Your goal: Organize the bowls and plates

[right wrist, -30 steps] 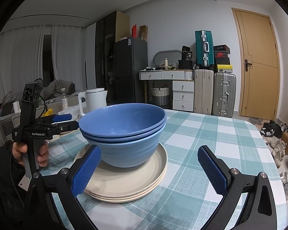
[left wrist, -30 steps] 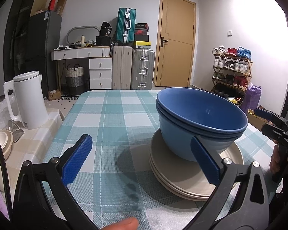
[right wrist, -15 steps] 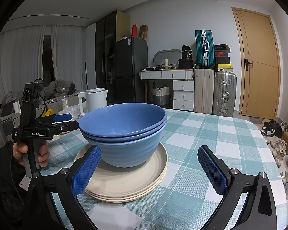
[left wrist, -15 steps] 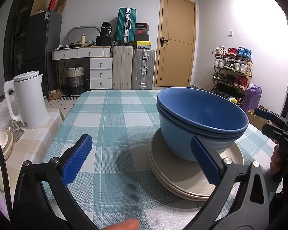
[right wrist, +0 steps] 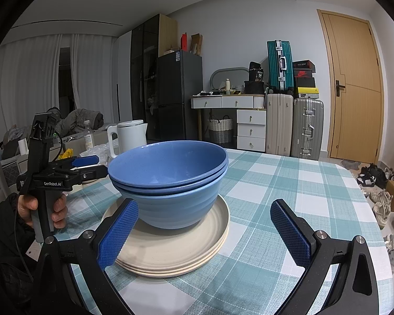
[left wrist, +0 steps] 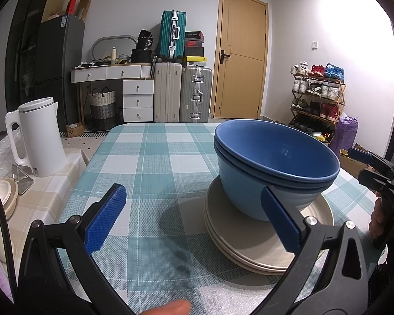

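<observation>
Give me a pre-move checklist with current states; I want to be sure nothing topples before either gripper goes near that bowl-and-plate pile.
1. Left gripper open, empty: ok.
2. Right gripper open, empty: ok.
3. Blue bowls nested, level: ok.
4. Bowls centred on beige plates: not ok, offset toward one side.
5. Plates flat on the checked tablecloth: ok.
6. Kettle apart from the stack: ok.

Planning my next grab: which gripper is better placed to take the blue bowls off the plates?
Probably the left gripper: open, its right finger is already beside the blue bowls. The open right gripper frames mostly tablecloth.
</observation>
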A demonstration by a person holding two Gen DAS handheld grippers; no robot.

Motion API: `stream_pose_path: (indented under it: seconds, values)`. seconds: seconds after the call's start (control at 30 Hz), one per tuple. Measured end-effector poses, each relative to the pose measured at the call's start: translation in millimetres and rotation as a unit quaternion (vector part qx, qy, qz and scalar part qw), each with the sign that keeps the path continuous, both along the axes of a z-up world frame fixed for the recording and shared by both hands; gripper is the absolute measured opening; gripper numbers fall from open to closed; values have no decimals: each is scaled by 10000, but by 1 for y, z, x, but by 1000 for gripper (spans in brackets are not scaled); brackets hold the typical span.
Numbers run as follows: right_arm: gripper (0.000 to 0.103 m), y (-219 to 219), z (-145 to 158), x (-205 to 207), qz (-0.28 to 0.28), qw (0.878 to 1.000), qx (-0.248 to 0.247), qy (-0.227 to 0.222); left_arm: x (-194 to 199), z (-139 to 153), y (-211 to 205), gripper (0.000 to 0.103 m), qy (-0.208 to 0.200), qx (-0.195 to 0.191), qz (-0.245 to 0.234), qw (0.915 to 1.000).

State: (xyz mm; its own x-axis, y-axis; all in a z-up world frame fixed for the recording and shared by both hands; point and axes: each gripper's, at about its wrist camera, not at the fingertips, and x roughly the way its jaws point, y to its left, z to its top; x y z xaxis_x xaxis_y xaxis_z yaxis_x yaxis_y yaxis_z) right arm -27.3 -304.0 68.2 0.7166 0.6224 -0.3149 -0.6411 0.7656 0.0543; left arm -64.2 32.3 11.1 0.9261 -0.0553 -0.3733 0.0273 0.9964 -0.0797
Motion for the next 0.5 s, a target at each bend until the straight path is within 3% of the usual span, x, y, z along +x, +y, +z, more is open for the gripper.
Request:
stream_pose_path:
  seconds: [0.5]
  values:
    - [102,0,0,0,1,10000,0,2,1,-1,0,102,1,4,5,10000]
